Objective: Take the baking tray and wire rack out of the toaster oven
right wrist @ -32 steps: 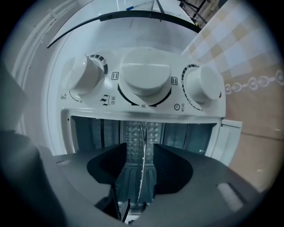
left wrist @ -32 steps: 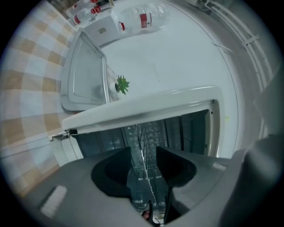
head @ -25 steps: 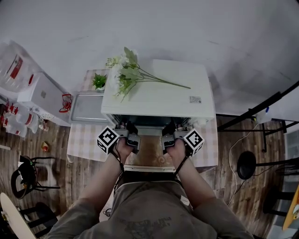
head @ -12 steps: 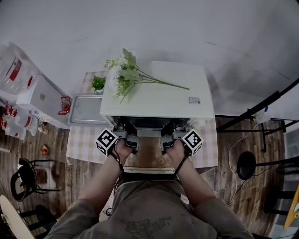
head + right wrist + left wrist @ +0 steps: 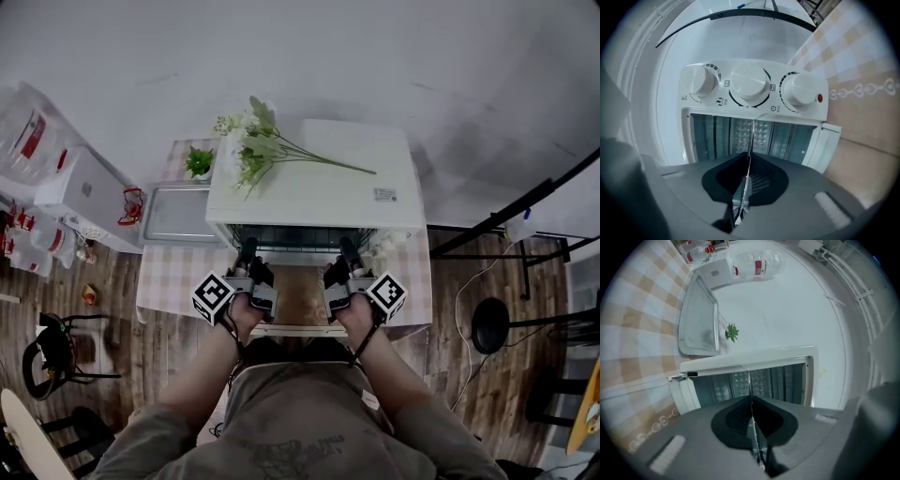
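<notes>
Left gripper (image 5: 248, 248) and right gripper (image 5: 347, 248) level, side by side; jaws tight

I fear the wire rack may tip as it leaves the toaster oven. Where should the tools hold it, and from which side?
Hold its front wire, coming level from the toaster oven's open front, one tool toward each end. The wire rack is thin, flat and lies level, so two spread grips should keep it from tilting. The left tool and right tool are shut there.

The white oven (image 5: 314, 192) is seen with its door dropped open. The thin wire rack (image 5: 751, 133) is held level, clamped at its front edge and reaching into the cavity. The grey tray (image 5: 176, 214) is laid flat just left of the oven.
</notes>
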`<action>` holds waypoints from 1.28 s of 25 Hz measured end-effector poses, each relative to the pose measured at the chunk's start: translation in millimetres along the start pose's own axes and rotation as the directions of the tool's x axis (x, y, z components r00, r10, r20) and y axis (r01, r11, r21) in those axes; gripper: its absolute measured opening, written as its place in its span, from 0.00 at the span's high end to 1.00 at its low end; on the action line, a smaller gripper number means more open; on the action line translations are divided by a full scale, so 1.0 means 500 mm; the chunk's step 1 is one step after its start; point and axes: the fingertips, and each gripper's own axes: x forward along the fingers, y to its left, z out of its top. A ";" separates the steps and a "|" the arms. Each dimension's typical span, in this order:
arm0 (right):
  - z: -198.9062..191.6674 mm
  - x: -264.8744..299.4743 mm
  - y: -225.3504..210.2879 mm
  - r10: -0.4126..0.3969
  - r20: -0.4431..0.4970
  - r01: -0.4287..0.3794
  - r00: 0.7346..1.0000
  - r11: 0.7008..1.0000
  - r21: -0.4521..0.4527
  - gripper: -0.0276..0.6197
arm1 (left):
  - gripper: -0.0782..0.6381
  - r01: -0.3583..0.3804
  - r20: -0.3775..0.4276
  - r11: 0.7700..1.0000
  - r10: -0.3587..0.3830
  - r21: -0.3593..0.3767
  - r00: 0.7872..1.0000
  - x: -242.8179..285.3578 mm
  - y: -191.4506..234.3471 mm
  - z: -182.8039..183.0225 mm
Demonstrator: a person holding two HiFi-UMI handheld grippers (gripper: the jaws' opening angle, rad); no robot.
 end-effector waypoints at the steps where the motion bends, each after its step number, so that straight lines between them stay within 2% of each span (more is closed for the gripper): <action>1: -0.004 -0.010 0.000 -0.005 -0.004 0.005 1.000 1.000 0.001 0.91 | 0.89 -0.003 -0.003 1.000 0.003 0.002 1.000 -0.010 0.000 -0.003; 5: -0.020 -0.054 -0.006 -0.020 -0.028 0.020 0.999 1.000 -0.013 0.91 | 0.89 -0.017 -0.016 1.000 0.017 -0.001 1.000 -0.053 -0.004 -0.019; 8: -0.033 -0.086 0.001 -0.025 -0.036 0.024 0.999 1.000 -0.007 0.91 | 0.89 0.001 -0.020 1.000 -0.002 -0.026 1.000 -0.083 -0.021 -0.033; 15: -0.064 -0.163 0.019 -0.055 -0.069 0.055 0.996 0.998 0.003 0.91 | 0.89 -0.030 -0.045 0.999 0.029 -0.030 0.999 -0.169 -0.020 -0.057; 21: -0.090 -0.224 0.037 -0.084 -0.096 0.085 0.992 0.996 0.006 0.92 | 0.89 0.002 -0.068 0.997 -0.008 -0.079 0.998 -0.222 -0.066 -0.077; 25: -0.105 -0.256 0.045 -0.097 -0.114 0.098 0.989 0.995 0.002 0.92 | 0.89 -0.023 -0.086 0.998 0.017 -0.065 0.996 -0.260 -0.058 -0.083; 28: -0.115 -0.281 0.043 -0.098 -0.127 0.099 0.987 0.995 0.001 0.92 | 0.89 0.030 -0.100 0.997 -0.036 -0.066 0.994 -0.279 -0.099 -0.096; 32: -0.122 -0.299 0.050 -0.093 -0.129 0.095 0.987 0.995 0.011 0.92 | 0.89 0.046 -0.113 0.996 -0.054 -0.074 0.992 -0.298 -0.108 -0.106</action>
